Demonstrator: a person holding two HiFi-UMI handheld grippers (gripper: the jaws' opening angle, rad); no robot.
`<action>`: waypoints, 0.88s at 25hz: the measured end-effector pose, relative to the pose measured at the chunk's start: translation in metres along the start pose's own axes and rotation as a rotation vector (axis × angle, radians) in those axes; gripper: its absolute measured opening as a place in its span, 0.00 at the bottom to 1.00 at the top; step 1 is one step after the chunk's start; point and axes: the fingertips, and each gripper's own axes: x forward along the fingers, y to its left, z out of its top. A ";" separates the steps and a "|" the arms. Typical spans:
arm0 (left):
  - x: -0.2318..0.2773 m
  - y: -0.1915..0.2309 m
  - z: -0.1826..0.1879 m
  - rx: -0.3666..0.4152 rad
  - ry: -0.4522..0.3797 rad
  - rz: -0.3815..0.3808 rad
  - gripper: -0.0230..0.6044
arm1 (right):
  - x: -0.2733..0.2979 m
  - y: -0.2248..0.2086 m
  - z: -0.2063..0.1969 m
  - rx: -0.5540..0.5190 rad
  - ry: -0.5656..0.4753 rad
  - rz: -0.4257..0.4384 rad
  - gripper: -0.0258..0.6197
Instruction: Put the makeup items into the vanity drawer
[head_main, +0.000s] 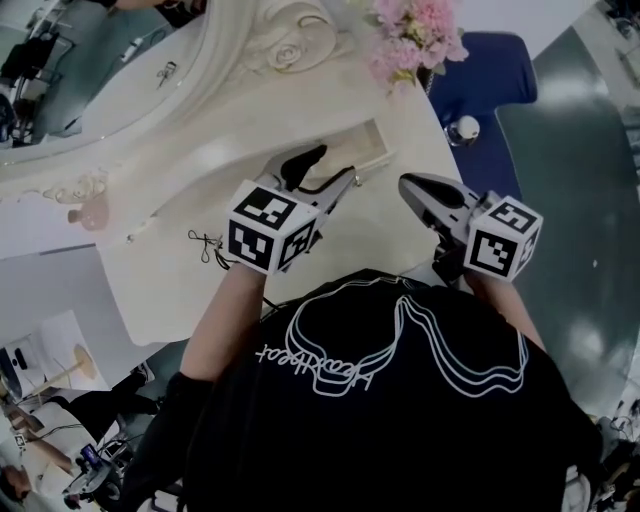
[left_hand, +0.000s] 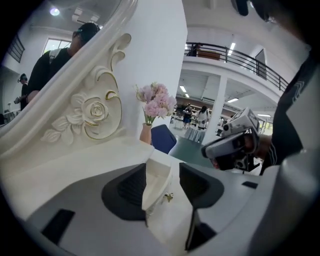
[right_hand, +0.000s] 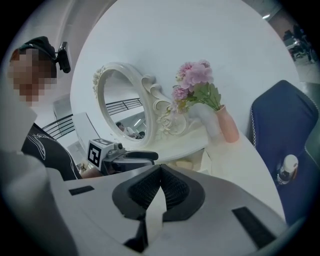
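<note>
pointing down toward the open vanity drawer (head_main: 375, 150), the left tool (head_main: 340, 165) has its jaws spread wide with nothing gripped. in the left gripper view only the drawer's front and its small gold knob (left_hand: 169, 197) show in the gap between the dark pads. the right tool (head_main: 410, 185) hangs just to the right of the drawer, beyond the worktop's (head_main: 200, 290) front edge, and its jaws meet tip to tip on nothing. the drawer stands pulled out at the front of the white worktop. a pink bottle (head_main: 90, 212) sits at the foot of the ornate mirror (head_main: 100, 70), well apart from the drawer. a thin black item (head_main: 205, 245), too small to name, lies on the worktop beside the left tool's marker cube. pink flowers (head_main: 415, 35) stand at the far corner, near a blue chair (head_main: 485, 70).
</note>
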 end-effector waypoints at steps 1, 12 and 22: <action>-0.006 -0.004 0.005 -0.009 -0.022 -0.011 0.36 | 0.002 0.003 0.002 -0.002 0.000 0.009 0.05; -0.102 -0.008 0.018 -0.134 -0.206 -0.017 0.13 | 0.050 0.064 -0.002 -0.035 0.042 0.129 0.05; -0.179 0.017 -0.032 -0.260 -0.207 0.152 0.05 | 0.105 0.125 -0.030 -0.060 0.140 0.269 0.05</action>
